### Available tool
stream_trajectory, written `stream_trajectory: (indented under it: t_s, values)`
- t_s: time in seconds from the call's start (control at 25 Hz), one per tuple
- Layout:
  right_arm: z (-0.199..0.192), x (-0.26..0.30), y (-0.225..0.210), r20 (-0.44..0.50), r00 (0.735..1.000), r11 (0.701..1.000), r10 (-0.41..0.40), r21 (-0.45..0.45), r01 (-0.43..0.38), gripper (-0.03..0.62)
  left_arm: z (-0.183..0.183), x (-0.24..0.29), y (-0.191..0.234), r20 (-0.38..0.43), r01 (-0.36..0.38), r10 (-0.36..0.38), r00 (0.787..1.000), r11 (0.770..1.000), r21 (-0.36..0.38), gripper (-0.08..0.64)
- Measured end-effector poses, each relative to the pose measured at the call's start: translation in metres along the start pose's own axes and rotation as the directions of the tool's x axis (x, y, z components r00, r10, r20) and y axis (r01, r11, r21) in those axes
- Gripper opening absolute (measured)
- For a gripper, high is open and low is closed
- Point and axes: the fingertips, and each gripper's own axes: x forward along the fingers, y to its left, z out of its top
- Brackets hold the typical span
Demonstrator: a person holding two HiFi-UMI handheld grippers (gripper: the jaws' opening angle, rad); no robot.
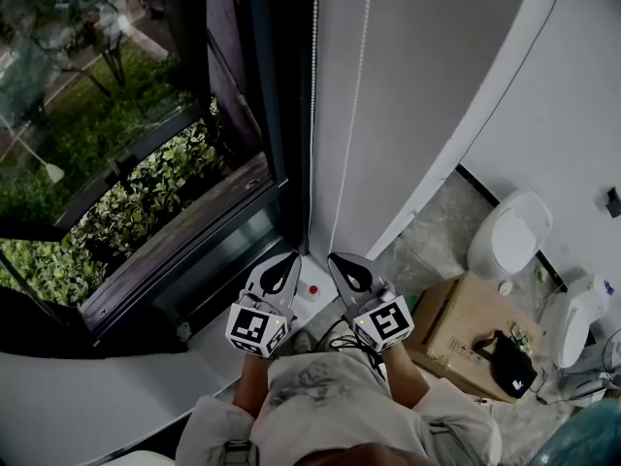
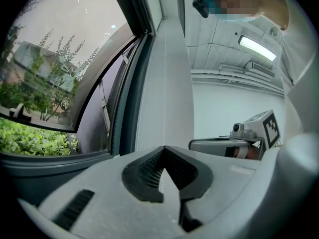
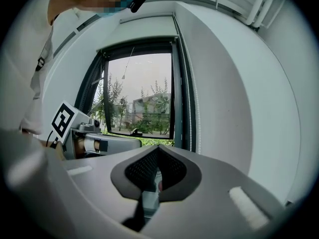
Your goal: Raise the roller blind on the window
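Beside the window point(image 1: 279, 115), the chain point(image 1: 313, 105) is hung vertically just above the fingertips point(image 1: 288, 263); left gripper point(image 1: 293, 256) and right gripper point(image 1: 334, 256) are closed, empty, seemingly equally near.

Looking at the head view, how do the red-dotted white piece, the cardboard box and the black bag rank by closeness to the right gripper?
From the right gripper, nearest first:
1. Red-dotted white piece, just beside it on its left.
2. Cardboard box, off to its right.
3. Black bag, lying on the box's far end, farther right again.
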Motion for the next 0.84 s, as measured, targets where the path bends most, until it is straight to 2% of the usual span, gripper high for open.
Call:
stream_trajectory:
  t_s: [0.84]
  values:
    - [0.0008,0.0058,-0.0024,-0.004,1.000,1.000,0.000,-0.023,0.000,0.008,0.0018,0.0042,0.0046,-0.002,-0.010,0.010,1.000,1.000,0.007,0.006]
